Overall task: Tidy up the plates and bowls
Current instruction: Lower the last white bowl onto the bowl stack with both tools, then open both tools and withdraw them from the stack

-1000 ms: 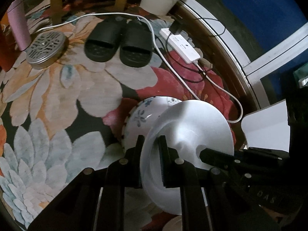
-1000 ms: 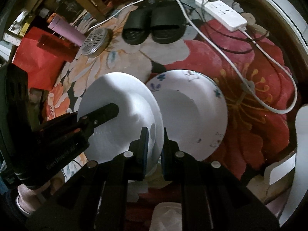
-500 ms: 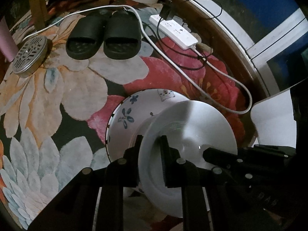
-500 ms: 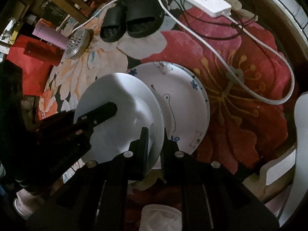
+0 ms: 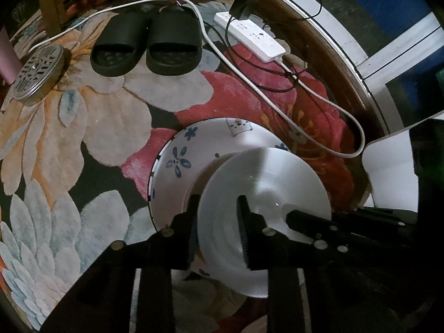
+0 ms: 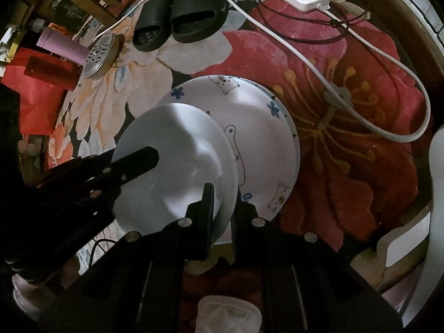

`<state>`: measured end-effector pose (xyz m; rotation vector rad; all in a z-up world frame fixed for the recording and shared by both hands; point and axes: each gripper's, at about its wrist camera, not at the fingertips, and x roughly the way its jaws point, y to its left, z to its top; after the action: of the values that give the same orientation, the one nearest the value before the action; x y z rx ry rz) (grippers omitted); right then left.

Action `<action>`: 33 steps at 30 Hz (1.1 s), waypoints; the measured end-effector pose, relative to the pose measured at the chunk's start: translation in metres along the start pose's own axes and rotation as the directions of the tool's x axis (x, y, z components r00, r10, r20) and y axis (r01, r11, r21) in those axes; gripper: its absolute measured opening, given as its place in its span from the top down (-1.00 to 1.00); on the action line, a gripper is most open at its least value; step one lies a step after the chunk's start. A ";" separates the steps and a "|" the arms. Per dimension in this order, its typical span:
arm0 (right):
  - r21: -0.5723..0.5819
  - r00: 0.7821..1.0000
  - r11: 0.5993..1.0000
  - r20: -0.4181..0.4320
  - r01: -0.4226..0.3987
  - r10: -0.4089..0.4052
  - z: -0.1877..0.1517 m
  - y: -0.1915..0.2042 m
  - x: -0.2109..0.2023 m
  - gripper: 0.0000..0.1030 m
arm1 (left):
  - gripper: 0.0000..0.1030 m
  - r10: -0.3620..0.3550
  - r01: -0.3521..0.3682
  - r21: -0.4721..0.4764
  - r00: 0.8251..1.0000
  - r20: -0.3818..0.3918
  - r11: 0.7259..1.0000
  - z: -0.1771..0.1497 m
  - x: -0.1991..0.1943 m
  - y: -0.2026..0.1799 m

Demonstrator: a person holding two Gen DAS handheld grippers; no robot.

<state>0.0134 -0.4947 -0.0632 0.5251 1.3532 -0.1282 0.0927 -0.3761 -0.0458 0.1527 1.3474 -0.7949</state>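
We hold the plain white plate point(image 5: 263, 183) clamped by both the left gripper point(image 5: 217, 219) and right gripper point(image 6: 223, 204); we should centre it over the blue-flowered patterned plate point(image 6: 258, 127) before letting go.

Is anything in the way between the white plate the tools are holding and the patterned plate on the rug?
Nothing visible. The white plate, gripped by both the left tool and the right tool, hangs partly over the patterned plate, whose visible surface is bare.
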 end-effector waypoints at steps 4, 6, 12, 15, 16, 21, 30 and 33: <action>-0.004 1.000 1.000 0.006 0.016 -0.016 0.000 0.002 0.002 0.78 | -0.02 -0.032 0.032 0.016 0.999 0.013 0.999 -0.002 -0.006 -0.005; 0.000 1.000 1.000 0.007 0.019 -0.019 0.000 0.000 0.003 0.78 | -0.08 -0.047 0.046 0.018 0.999 0.014 0.999 -0.002 -0.009 -0.005; 0.014 0.999 1.000 0.028 0.016 -0.016 0.003 0.000 -0.001 0.74 | -0.84 -0.012 0.011 0.014 0.998 0.064 1.000 -0.005 -0.024 0.001; 0.006 0.999 1.000 0.039 0.020 -0.021 0.004 0.001 -0.003 0.74 | -0.96 -0.019 0.020 -0.005 0.996 0.084 1.000 -0.004 -0.030 0.010; 0.004 0.999 1.000 0.038 0.021 -0.021 0.004 0.003 -0.003 0.73 | -0.96 -0.011 0.012 -0.003 0.997 0.082 1.000 -0.004 -0.030 0.012; 0.018 0.999 1.000 0.032 0.024 -0.024 0.003 0.005 -0.005 0.73 | -0.98 0.030 -0.029 -0.008 0.997 0.072 1.000 -0.009 -0.028 0.019; 0.007 0.997 1.000 0.072 0.028 -0.028 0.002 0.011 -0.017 -0.09 | -0.98 0.055 -0.054 -0.022 0.995 0.082 0.998 -0.012 -0.032 0.027; 0.009 0.992 0.999 0.116 0.047 -0.047 0.003 0.013 -0.026 -0.28 | -0.98 0.057 -0.054 -0.032 0.994 0.089 0.998 -0.011 -0.035 0.030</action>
<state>0.0148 -0.4895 -0.0343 0.4840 1.2522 -0.1988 0.1009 -0.3334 -0.0270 0.1291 1.2646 -0.7266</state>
